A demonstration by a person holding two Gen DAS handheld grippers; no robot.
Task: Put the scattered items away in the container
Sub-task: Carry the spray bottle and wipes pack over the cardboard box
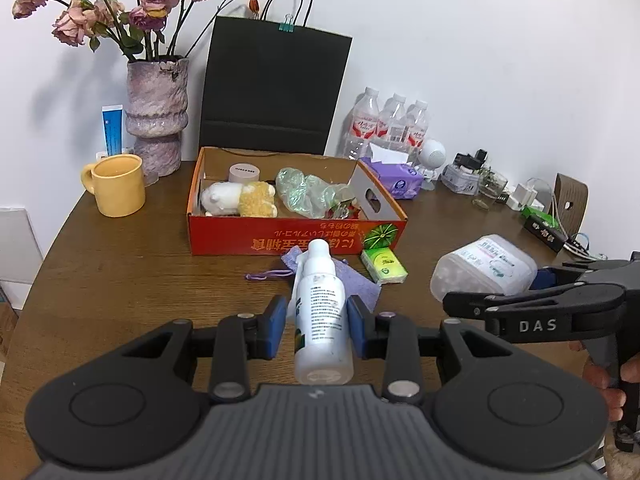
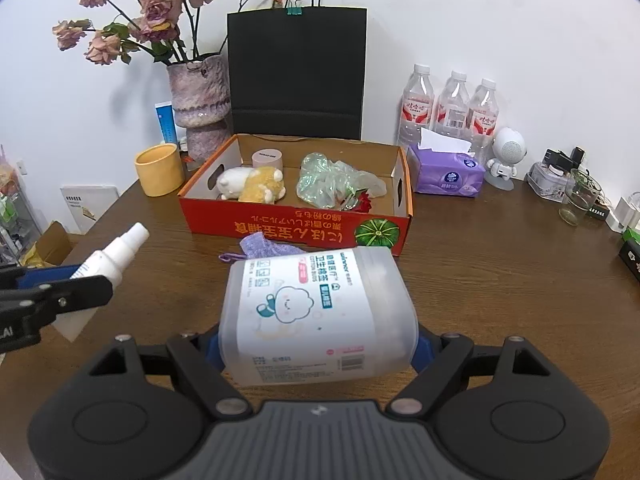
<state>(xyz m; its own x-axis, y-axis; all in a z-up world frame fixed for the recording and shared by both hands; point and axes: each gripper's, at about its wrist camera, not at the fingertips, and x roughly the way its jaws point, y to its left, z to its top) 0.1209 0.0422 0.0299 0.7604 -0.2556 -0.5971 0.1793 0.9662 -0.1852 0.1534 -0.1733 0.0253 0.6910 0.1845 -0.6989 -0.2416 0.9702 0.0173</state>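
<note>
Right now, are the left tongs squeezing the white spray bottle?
Touching. In the left wrist view, both blue pads of the left tongs press against the sides of the white spray bottle, with no gap on either side.

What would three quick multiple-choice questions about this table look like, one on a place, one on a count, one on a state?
1. Where is the plush toy?
A. in the red box
B. beside the yellow mug
C. on the floor

2. How many water bottles stand by the wall?
A. two
B. three
C. five

3. What do the left tongs hold?
A. nothing
B. a glass
C. the white spray bottle

Answers: 1 A, it lies inside the walls; 2 B, three caps show; 3 C, blue pads flank it.
</note>
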